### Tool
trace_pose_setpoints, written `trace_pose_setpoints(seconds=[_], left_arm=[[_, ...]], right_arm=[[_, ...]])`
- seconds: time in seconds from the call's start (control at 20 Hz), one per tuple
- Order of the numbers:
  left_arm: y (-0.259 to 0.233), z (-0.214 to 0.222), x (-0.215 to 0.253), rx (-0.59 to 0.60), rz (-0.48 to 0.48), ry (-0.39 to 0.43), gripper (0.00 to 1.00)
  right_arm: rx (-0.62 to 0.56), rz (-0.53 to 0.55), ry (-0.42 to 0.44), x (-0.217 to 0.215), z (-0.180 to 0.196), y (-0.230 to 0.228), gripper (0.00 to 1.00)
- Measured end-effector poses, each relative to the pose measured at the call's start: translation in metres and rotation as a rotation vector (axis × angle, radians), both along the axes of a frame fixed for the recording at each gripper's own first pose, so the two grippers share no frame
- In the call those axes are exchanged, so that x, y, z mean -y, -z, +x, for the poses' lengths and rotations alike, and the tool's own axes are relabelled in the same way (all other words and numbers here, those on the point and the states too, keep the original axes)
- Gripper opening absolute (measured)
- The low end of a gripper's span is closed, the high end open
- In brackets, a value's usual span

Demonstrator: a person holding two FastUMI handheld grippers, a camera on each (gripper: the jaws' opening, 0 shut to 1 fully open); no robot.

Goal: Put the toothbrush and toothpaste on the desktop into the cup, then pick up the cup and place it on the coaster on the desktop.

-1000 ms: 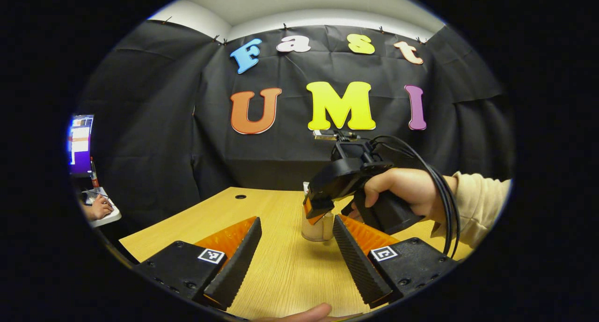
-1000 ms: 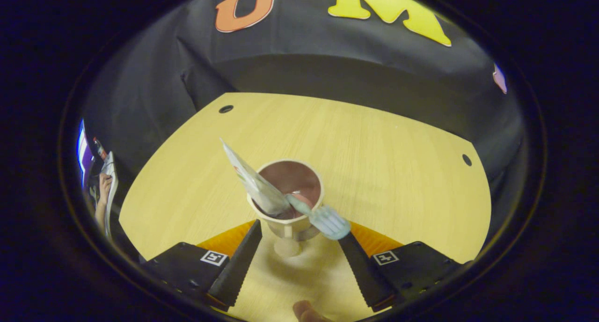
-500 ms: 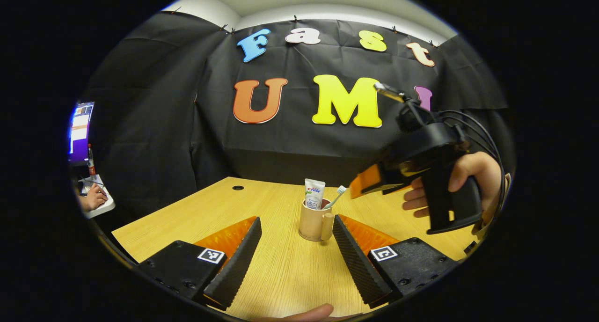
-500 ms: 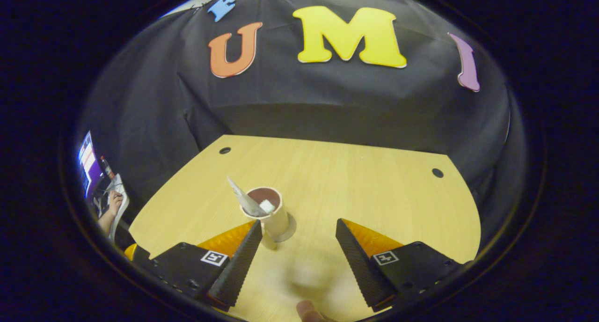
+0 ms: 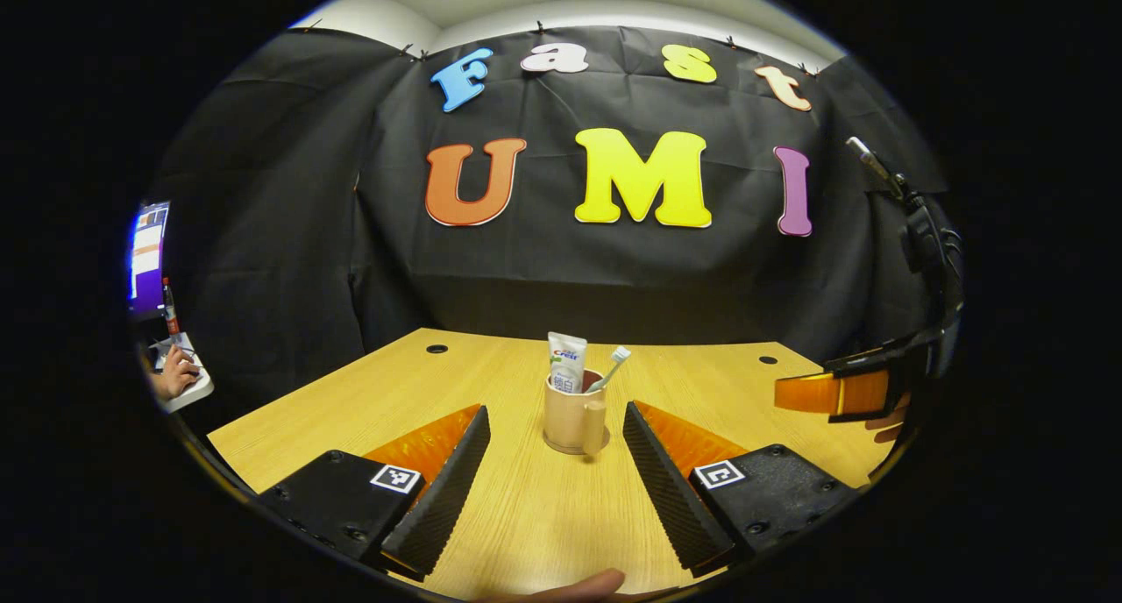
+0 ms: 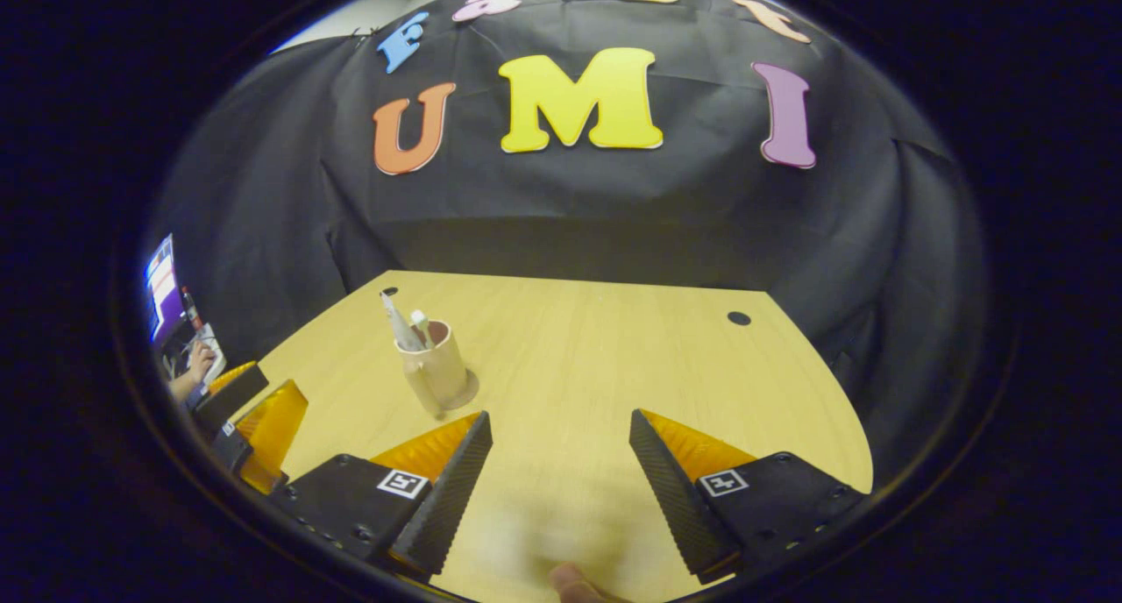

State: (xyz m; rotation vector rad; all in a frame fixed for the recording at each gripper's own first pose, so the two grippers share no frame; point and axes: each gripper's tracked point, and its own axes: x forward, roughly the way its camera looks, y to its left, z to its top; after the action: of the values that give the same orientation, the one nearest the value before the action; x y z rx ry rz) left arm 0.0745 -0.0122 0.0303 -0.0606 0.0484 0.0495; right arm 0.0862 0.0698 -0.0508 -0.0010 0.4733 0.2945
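A beige cup [image 5: 568,417] stands upright on a thin round coaster [image 5: 561,450] in the middle of the wooden desk. A toothpaste tube [image 5: 565,360] and a toothbrush [image 5: 611,371] stick up out of it. My left gripper [image 5: 552,489] is open, and the cup stands farther off, beyond its fingertips. In the right gripper view the cup [image 6: 436,371], with the toothpaste tube [image 6: 396,322] and the toothbrush [image 6: 421,326] inside, is to the left of and beyond my open right gripper [image 6: 557,489], which holds nothing. The coaster [image 6: 470,390] shows at the cup's foot.
The desk [image 6: 614,358] has small round holes [image 6: 739,318] near its far corners. The right gripper [image 5: 841,393] hangs at the right edge of the left gripper view, and the left gripper [image 6: 259,415] shows low left in the right gripper view. Far left, a person's hand [image 5: 175,379] rests by a screen.
The right gripper has drawn back from above the cup, up and to the right, leaving the toothbrush standing in it. The left gripper has barely moved.
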Motion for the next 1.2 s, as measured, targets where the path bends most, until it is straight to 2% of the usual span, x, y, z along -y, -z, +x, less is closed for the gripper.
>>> trace_pose_setpoints(seconds=[0.15,0.3,0.45,0.55,0.65,0.8,1.0,1.15,1.2], left_arm=[[-0.006,0.0,0.018,0.016,0.005,0.021,0.97],[-0.015,-0.004,0.026,0.048,-0.001,0.029,0.97],[-0.015,-0.006,0.036,0.061,-0.029,0.057,0.97],[-0.014,-0.008,0.042,0.061,-0.025,0.075,0.97],[-0.014,-0.009,0.045,0.064,-0.009,0.083,0.97],[-0.013,-0.007,0.042,0.07,0.018,0.07,0.97],[-0.005,-0.002,0.039,0.049,0.016,0.056,0.97],[-0.003,-0.001,0.041,0.037,0.013,0.058,0.97],[-0.004,-0.002,0.04,0.041,0.013,0.055,0.93]], right_arm=[[0.081,-0.011,0.072,0.032,-0.007,0.004,0.96],[0.145,0.004,0.097,0.051,-0.026,0.012,0.96],[0.172,0.045,0.092,0.056,-0.041,0.02,0.96],[0.198,0.007,0.101,0.062,-0.04,0.016,0.95],[0.248,0.021,0.125,0.065,-0.04,0.002,0.96],[0.303,0.073,0.126,0.065,-0.044,-0.01,0.96],[0.4,0.032,0.136,0.064,-0.045,-0.019,0.96],[0.407,0.028,0.139,0.063,-0.047,-0.021,0.96],[0.409,0.038,0.142,0.064,-0.048,-0.023,0.98]])
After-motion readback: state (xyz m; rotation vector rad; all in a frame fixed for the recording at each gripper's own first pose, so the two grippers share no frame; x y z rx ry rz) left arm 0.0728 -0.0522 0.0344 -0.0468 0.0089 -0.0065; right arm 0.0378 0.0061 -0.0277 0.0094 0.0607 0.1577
